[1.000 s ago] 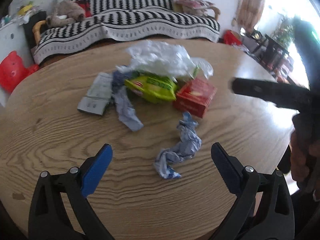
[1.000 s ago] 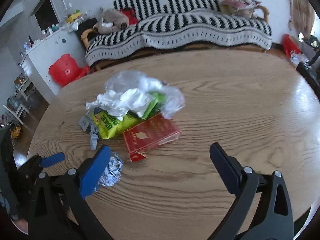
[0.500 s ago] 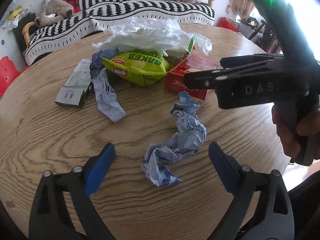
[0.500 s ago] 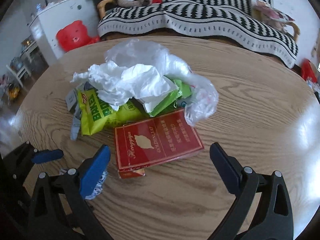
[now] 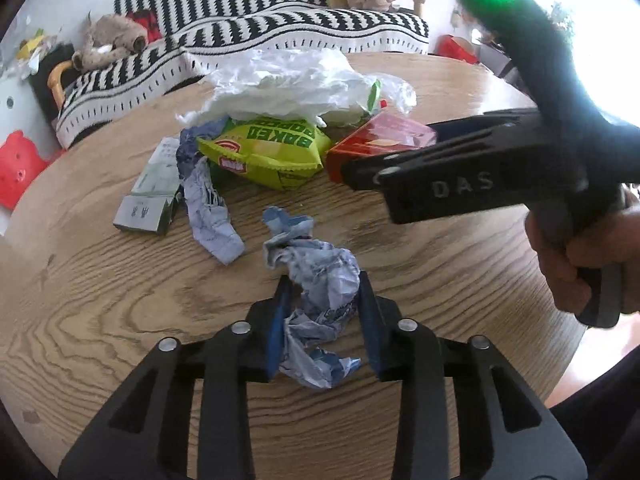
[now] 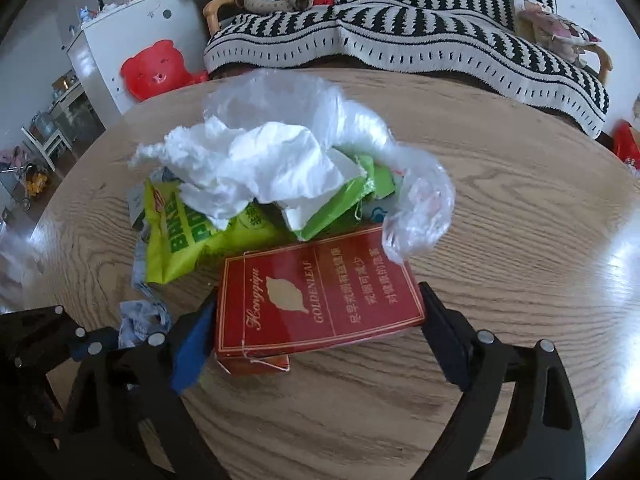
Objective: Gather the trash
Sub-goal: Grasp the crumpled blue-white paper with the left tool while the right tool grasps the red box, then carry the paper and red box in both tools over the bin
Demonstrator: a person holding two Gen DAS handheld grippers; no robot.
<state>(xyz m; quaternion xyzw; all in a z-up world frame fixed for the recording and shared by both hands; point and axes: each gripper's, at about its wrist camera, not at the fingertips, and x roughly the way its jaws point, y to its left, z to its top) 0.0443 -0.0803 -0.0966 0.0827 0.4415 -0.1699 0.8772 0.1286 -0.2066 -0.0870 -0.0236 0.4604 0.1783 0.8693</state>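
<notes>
The left gripper (image 5: 322, 308) has just been closing, and its blue-padded fingers (image 5: 276, 334) now press on both sides of a crumpled blue-and-white paper wad (image 5: 316, 292) lying on the wood-grain tabletop (image 5: 100, 300). The wad bulges out ahead of the pads and below them, creased and twisted.

The right gripper (image 6: 316, 320) has also just been closing a little; its fingers (image 6: 194, 344) stand wide, one at each short side of a flat red cigarette carton (image 6: 320, 296) with gold lettering and a leaf emblem. The left pad sits against the carton's edge and the right tip is at its far corner; whether they squeeze it cannot be told. A smaller red box peeks out underneath the carton.

Just beyond the carton lies the heap: a glossy lime-green snack bag (image 6: 180, 236), soft crumpled white tissue (image 6: 256, 164) on top of it, and a thin clear plastic bag (image 6: 416, 200) draped over the carton's far corner. In the left wrist view, a twisted strip of blue-grey paper (image 5: 212, 216) and a small grey-green rectangular box (image 5: 150, 192) lie left of the snack bag. A person's hand (image 5: 592, 256) grips the right tool's black handle. Behind the tabletop stands a sofa under a black-and-white striped knit cover (image 6: 400, 28).
</notes>
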